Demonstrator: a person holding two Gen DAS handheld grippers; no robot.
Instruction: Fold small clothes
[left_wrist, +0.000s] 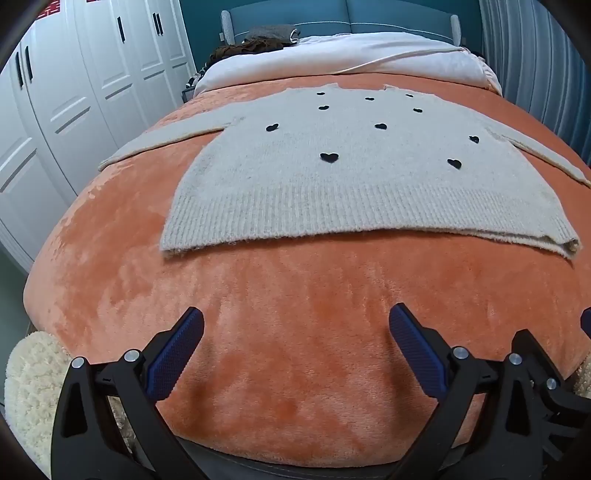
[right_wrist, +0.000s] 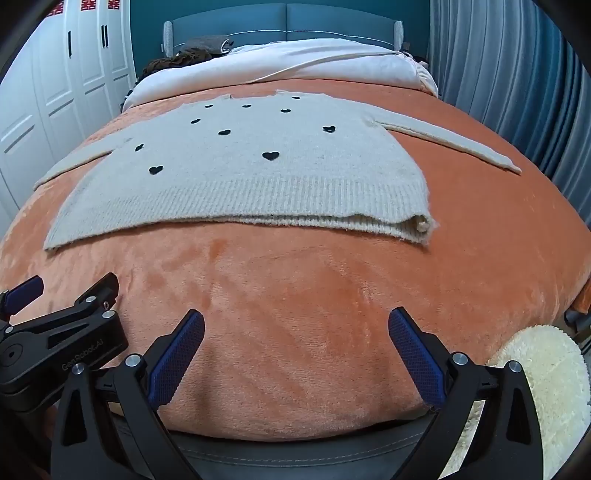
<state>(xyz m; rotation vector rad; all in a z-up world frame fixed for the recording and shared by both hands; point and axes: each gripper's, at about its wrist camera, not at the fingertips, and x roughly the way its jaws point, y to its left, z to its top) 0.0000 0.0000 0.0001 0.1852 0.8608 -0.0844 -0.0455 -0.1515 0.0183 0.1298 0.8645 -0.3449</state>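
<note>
A small grey knit sweater (left_wrist: 332, 177) with black hearts lies flat on the orange blanket (left_wrist: 295, 295), hem toward me, both sleeves spread out to the sides. It also shows in the right wrist view (right_wrist: 240, 173), where its near right hem corner is slightly curled. My left gripper (left_wrist: 295, 321) is open and empty, hovering over the blanket's near edge, short of the hem. My right gripper (right_wrist: 295, 321) is open and empty, likewise short of the hem. The left gripper's body shows at the lower left of the right wrist view.
A white duvet (left_wrist: 351, 55) and dark clothes (left_wrist: 255, 42) lie at the head of the bed. White wardrobes (left_wrist: 74, 92) stand on the left, blue curtains (right_wrist: 517, 74) on the right. Cream fluffy cuffs (right_wrist: 546, 387) show at the bottom corners.
</note>
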